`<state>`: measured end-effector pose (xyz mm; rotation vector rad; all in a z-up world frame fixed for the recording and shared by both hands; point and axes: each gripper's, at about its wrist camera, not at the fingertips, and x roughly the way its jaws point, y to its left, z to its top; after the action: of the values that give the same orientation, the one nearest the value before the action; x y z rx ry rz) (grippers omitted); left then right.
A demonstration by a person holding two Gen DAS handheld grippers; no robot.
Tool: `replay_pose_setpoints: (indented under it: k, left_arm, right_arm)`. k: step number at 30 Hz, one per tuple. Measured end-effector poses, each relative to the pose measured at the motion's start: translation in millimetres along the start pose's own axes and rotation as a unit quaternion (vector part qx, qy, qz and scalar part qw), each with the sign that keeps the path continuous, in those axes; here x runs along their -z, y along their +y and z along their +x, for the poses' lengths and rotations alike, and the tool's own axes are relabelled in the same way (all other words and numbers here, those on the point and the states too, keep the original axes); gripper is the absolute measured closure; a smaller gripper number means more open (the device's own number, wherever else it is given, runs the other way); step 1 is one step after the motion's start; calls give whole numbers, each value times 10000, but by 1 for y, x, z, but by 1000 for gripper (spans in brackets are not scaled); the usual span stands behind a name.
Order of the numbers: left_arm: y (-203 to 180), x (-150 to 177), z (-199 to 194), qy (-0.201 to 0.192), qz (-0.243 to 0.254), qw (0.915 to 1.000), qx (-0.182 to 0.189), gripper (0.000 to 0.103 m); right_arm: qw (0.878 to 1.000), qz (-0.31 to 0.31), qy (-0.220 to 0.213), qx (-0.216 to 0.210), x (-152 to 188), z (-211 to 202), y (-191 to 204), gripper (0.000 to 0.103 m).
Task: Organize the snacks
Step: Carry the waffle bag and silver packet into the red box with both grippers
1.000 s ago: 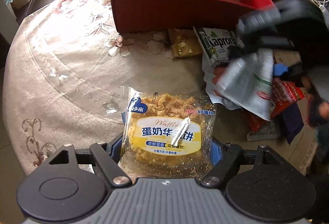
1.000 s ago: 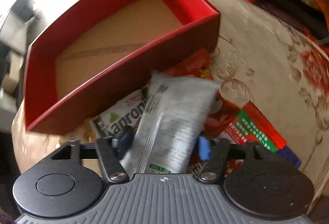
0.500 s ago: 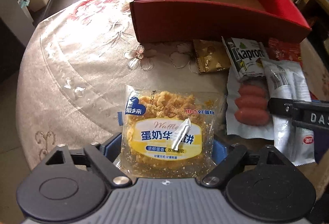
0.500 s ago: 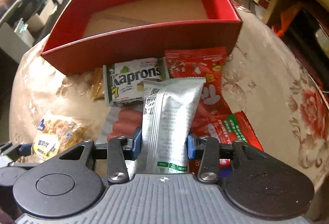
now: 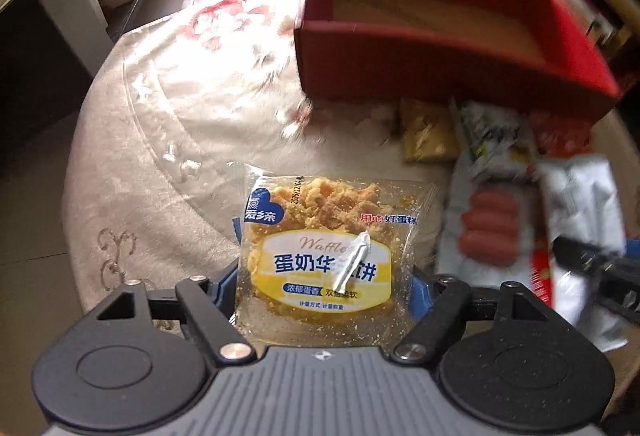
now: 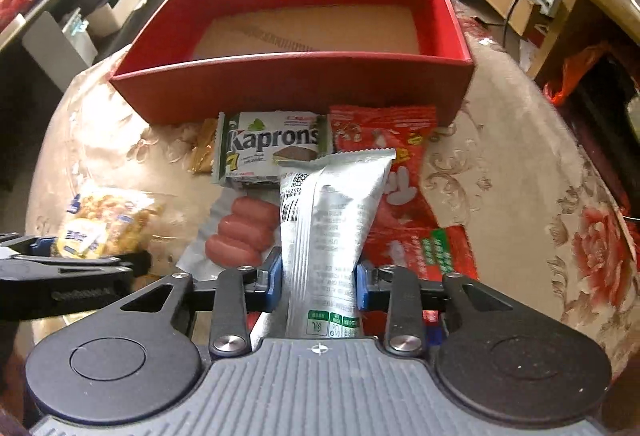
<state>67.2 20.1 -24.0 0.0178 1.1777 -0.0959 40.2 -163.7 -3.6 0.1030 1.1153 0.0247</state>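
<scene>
While both grippers carry a snack, nothing lies in the red box (image 6: pixel 304 92) yet; only its bare brown floor shows. Left gripper (image 5: pixel 324 284): blue pads pressed on both side edges of the waffle cake packet (image 5: pixel 326 248), clear wrapper with a yellow label, held flat and pointing far toward the box. Right gripper (image 6: pixel 318 282): fingers clamped on the silver pouch (image 6: pixel 328 232), which sticks out far-ward with its barcode side up, its far end over the pile of snacks.

On the table (image 6: pixel 512 164), covered with a floral cloth, the remaining snacks lie just near of the box's front wall. Kaprons wafer pack (image 6: pixel 272 148) touches or almost touches that wall. Gold sachet (image 6: pixel 202 150) just left of it. Red snack bag (image 6: pixel 384 132) just right of it, partly under the silver pouch. Sausage pack (image 6: pixel 244 232) near of the Kaprons pack, left of the pouch. Red-and-green packet (image 6: pixel 444 248) on the right, near side, beside the right gripper's finger.

In the right wrist view the left gripper sits at the left edge with the waffle packet, well left of the pile. Left wrist view is motion-blurred on the right side.
</scene>
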Motion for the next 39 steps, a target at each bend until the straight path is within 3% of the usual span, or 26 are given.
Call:
replay_pose_setpoints:
  k: [6,13,18,27,39]
  left_arm:
    - [-2,-10,-24,-421,-35,9986,329,27]
    - [-8,-45,-38,-750,-154,9946,696,27]
    - [-20,-77,-33,-983,-155,9936,529,27]
    - [-37,-131,-7,-1072,-256,9926,515,27]
    - [-40,-157,47,-941,-307,9950,164,27]
  right_arm:
    - [9993,140,-318,-163,-2,-19,-7,62]
    - [9969,274,-649,-355,-21,-31,-7,62]
    - [9949,320,-888,-364,-51,-27,-6,62]
    - [9911,405,-1230,-317,-111,-8,-12,62]
    - [9930,138,-1162,-155,-147,40,-7,62]
